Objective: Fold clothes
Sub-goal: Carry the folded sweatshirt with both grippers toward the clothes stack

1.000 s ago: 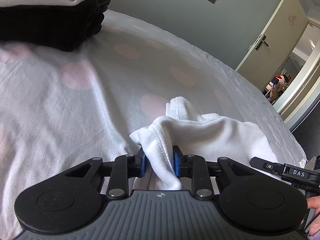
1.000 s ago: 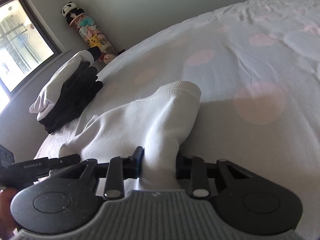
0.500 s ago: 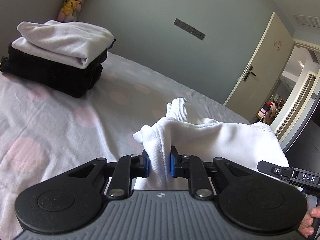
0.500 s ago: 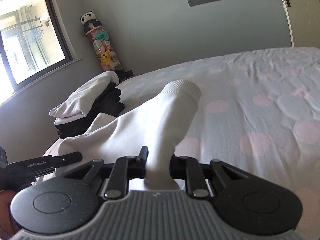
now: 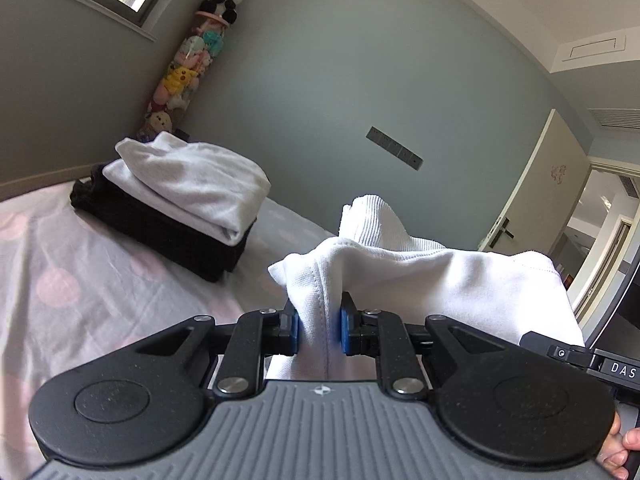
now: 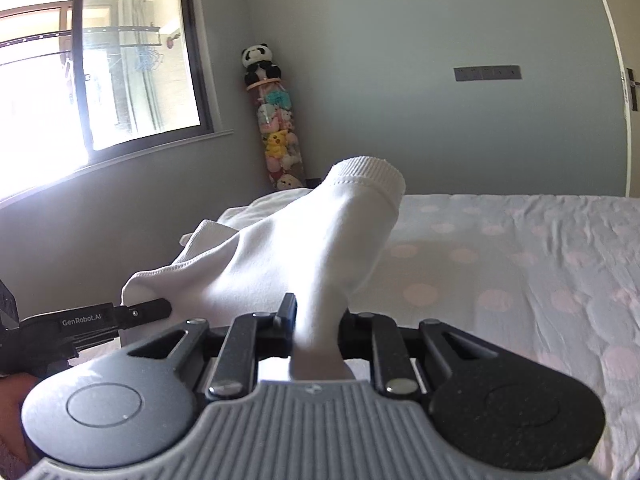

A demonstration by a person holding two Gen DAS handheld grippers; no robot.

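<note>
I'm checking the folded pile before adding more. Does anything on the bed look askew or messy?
Slightly. On the pile, the white garment sits askew on the black one, overhanging an edge with loose folds. Both hand-held grippers clamp a bunched white sweatshirt. Nothing looks damaged.

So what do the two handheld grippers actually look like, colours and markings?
Both match: ribbed grey body, two round black discs, black linkage arms with silver rivets. The left gripper has blue pads. Seen side-on, it reads "GenRobot.AI"; the right gripper reads "DAS".

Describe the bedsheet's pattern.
Pale sheet with soft pink dots; clearest in the right wrist view.
</note>
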